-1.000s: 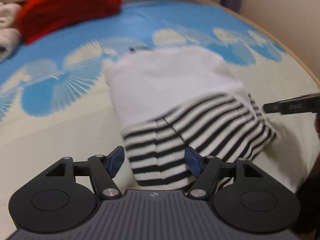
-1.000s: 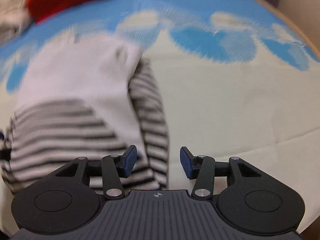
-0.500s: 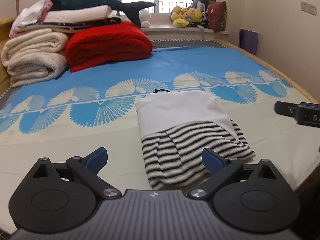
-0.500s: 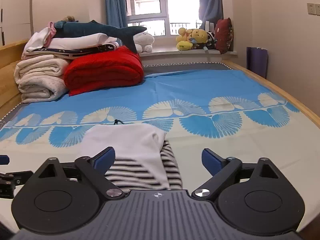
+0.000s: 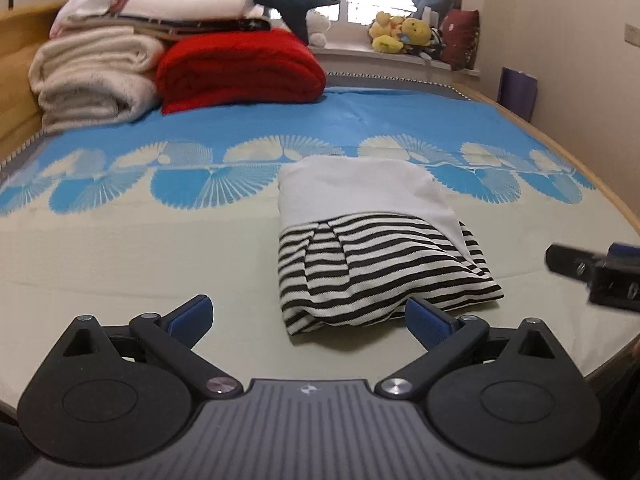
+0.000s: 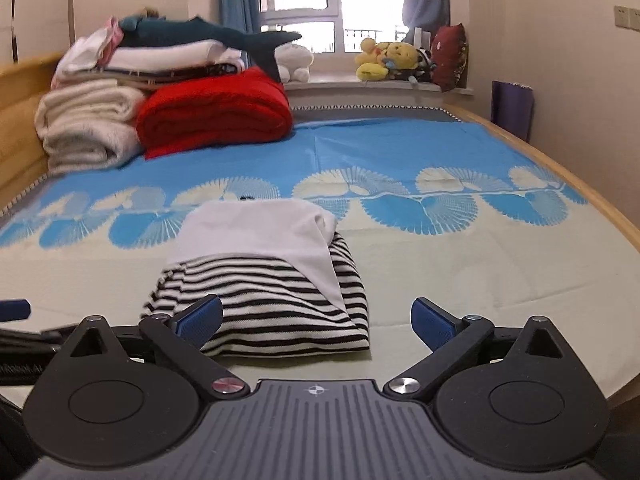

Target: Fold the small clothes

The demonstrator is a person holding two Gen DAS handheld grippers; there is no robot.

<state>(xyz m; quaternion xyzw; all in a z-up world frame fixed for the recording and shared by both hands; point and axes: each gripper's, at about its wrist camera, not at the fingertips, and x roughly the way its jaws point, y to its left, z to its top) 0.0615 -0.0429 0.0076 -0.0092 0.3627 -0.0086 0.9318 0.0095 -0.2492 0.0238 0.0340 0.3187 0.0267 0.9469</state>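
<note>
1. Left wrist view: I am seeing my left gripper (image 5: 308, 318) standing wide, its blue pads (image 5: 191, 315) gripping nothing.
2. Folded garment (image 5: 372, 236), white half over black-striped half, is lying on the bed cover (image 5: 120, 264) just ahead of that gripper, touching neither pad.
3. Right gripper (image 6: 316, 320) is likewise gaping wide and carrying nothing; the garment (image 6: 272, 280) is sitting just ahead of its left finger.
4. Right gripper's tip (image 5: 592, 270) is showing at the right edge of the left view, apart from the garment.
5. Red blanket (image 6: 212, 114) and cream blankets (image 6: 86, 128) are sitting stacked at the far left of the bed, a plush shark (image 6: 208, 36) lying on top.
6. Window sill is holding plush toys (image 6: 390, 58). I am spotting no bin or basket with contents.
</note>
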